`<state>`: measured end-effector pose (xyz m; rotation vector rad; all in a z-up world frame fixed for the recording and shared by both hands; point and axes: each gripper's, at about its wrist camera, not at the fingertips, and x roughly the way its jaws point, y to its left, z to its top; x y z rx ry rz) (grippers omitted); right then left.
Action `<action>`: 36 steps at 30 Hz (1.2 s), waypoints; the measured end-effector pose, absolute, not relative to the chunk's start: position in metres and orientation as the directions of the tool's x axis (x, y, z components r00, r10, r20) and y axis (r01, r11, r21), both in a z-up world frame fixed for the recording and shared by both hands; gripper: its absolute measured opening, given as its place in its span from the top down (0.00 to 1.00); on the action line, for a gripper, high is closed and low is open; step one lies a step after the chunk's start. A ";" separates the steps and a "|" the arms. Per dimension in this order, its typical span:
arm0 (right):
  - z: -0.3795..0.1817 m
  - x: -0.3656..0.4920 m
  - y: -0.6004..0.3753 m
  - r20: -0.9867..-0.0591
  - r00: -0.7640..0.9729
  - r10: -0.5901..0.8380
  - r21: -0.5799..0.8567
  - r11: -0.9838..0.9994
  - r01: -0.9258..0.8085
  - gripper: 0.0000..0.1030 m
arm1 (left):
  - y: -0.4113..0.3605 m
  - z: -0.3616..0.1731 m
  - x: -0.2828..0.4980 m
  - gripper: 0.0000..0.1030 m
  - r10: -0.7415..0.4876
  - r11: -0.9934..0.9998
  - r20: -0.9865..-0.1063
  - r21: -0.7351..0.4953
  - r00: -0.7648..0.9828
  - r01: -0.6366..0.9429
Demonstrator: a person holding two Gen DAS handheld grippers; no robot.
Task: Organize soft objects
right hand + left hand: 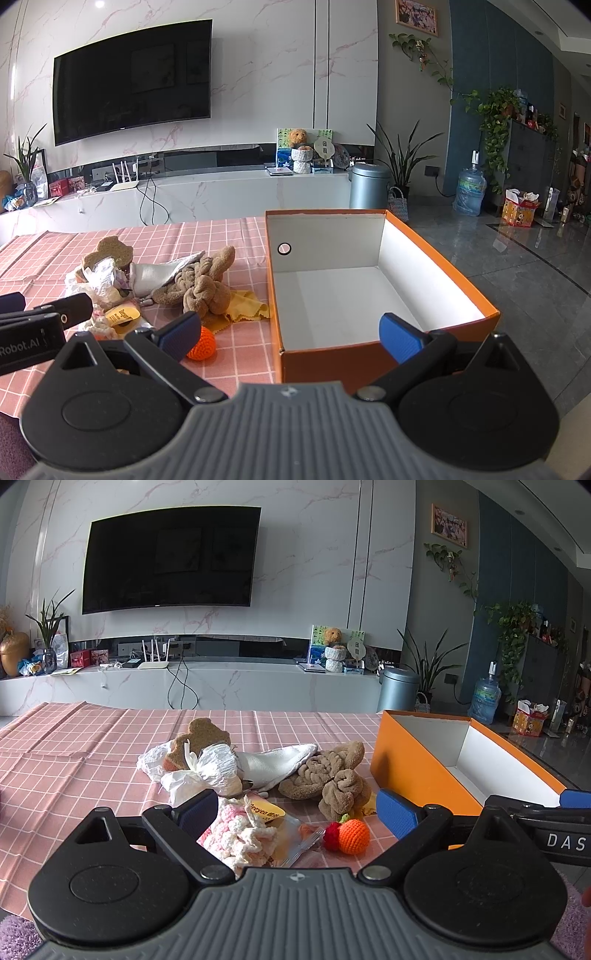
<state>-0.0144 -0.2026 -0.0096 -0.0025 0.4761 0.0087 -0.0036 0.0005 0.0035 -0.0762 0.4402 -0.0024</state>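
Soft pile: heaped on the pink checked cloth (92, 746) of the bench, left of the box; nothing lies in the box
Brown knotted towel (332, 779): at the pile's right side, nearest the box; in the right wrist view it rests partly on a yellow cloth (247, 306)
White cloth (277, 760): folded to a point, behind and touching the brown towel
Brown bear-shaped sponge (201, 734): at the back of the pile, leaning on crumpled white plastic (199, 771)
Pink-and-white crochet piece (240, 830): nearest the left wrist camera, beside a clear snack packet (291, 834) with a yellow label
Orange crochet ball (354, 836): front right of the pile, touching a small red crochet berry (332, 835)
Orange box (369, 354): white inside, open-topped, standing on the bench's right part
Left claw (295, 812): open wide; holds nothing; hovers over the crochet piece and the packet
Right claw (288, 330): open wide; holds nothing; its left finger near the orange ball, its right finger over the box's near wall
Beyond: a dark television (170, 557) on a marble wall
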 end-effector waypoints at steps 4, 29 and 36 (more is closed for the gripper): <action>-0.009 -0.016 -0.204 -0.459 0.888 0.005 -0.001 1.000 -0.006 0.02 | 0.001 0.003 -0.004 0.00 -0.019 0.997 -0.426 -0.074 0.905 -0.014; -0.014 -0.011 -0.201 -0.484 0.875 -0.013 -0.008 1.000 0.011 0.02 | -0.003 0.006 -0.009 0.00 -0.025 0.997 -0.422 -0.078 0.906 -0.009; -0.016 -0.009 -0.200 -0.498 0.867 -0.019 -0.012 1.000 0.016 0.02 | -0.003 0.005 -0.009 0.00 -0.026 0.997 -0.422 -0.080 0.906 -0.009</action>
